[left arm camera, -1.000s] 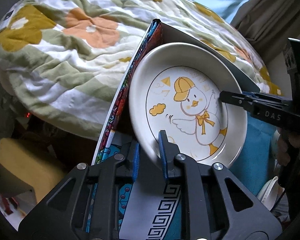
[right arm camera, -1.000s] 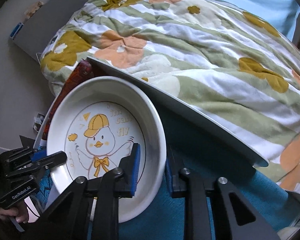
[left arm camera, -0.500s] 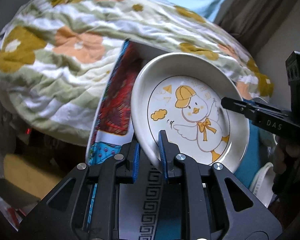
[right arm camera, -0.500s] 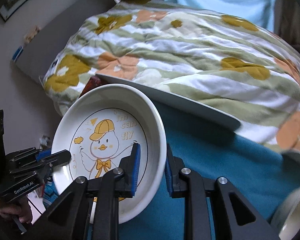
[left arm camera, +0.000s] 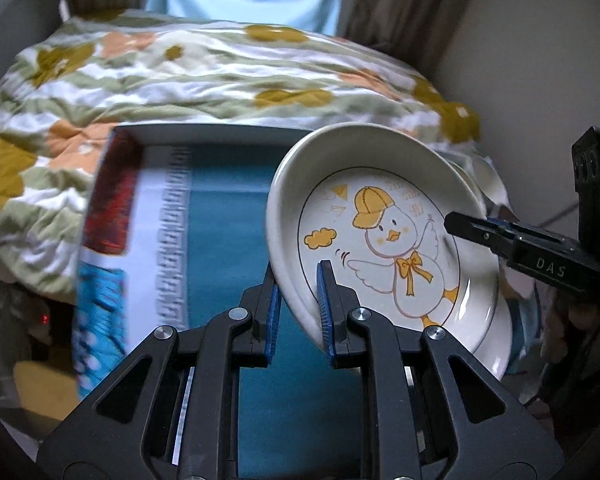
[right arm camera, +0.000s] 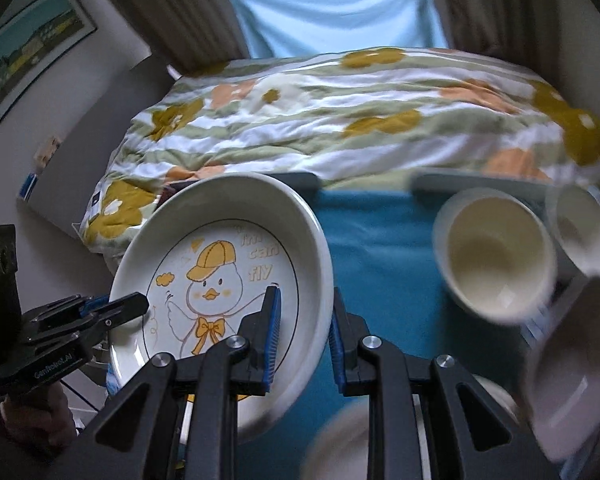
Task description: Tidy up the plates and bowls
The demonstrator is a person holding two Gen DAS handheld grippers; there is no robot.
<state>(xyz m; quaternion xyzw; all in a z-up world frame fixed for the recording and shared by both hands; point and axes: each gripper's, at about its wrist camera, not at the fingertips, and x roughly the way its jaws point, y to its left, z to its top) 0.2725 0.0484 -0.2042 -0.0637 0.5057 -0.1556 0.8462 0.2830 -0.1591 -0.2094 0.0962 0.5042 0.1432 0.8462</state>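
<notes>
A white plate (left arm camera: pixel 384 216) printed with a yellow-capped duck hangs tilted over the teal-covered table (left arm camera: pixel 228 216). My left gripper (left arm camera: pixel 297 274) is shut on the plate's left rim. My right gripper (left arm camera: pixel 460 226) clamps the opposite rim. In the right wrist view the same plate (right arm camera: pixel 220 256) fills the left half, with my right gripper (right arm camera: pixel 304 296) shut on its right rim and my left gripper (right arm camera: pixel 140 304) pinching the far side. Two cream bowls (right arm camera: pixel 496 256) (right arm camera: pixel 584 232) stand on the table (right arm camera: pixel 380 240) to the plate's right.
A bed with a flowered quilt (left arm camera: pixel 200 76) runs behind the table. More white crockery (right arm camera: pixel 572 380) blurs at the right edge, and another rim (right arm camera: pixel 336 440) shows at the bottom. A patterned cloth border (left arm camera: pixel 172 240) hangs at the table's left end.
Both grippers have lifted the plate and carried it to the right over the table. The views rolled more level, and the bowls came into the right wrist view.
</notes>
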